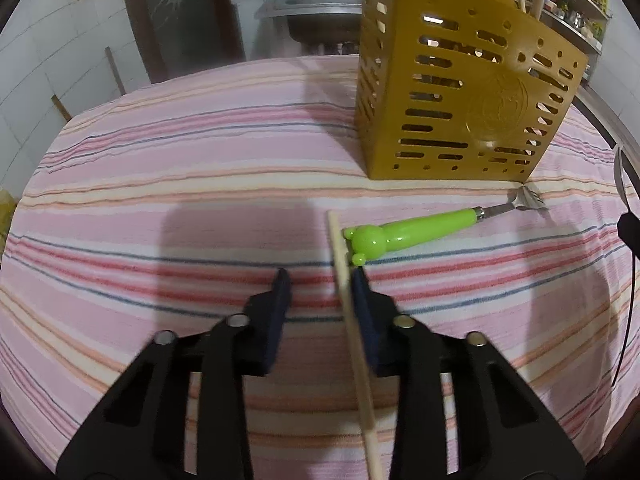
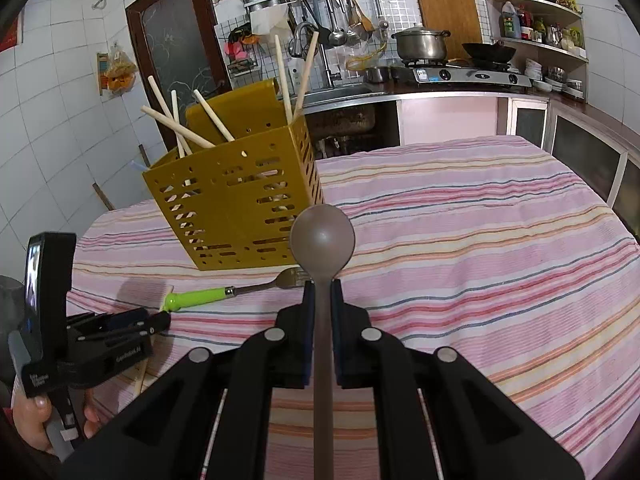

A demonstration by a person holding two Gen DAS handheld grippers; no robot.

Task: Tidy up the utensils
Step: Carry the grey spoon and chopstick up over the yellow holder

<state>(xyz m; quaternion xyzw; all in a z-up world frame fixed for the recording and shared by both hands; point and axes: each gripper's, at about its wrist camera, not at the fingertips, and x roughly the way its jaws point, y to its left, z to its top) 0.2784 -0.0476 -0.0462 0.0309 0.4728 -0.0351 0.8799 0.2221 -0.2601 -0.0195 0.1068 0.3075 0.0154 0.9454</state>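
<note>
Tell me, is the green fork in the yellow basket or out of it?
Out. The green fork lies flat on the striped tablecloth, in front of the yellow basket, which holds only chopsticks.

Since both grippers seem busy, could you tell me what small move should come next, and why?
Probably lift the right gripper, shut on the brown spoon, toward the yellow holder; the fork lies ahead on the cloth, and the left gripper is open beside a chopstick.

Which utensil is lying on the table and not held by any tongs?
The green-handled fork, lying on the striped tablecloth before the yellow holder. The brown spoon is clamped in the right tongs; a chopstick leans against the left tongs.
</note>
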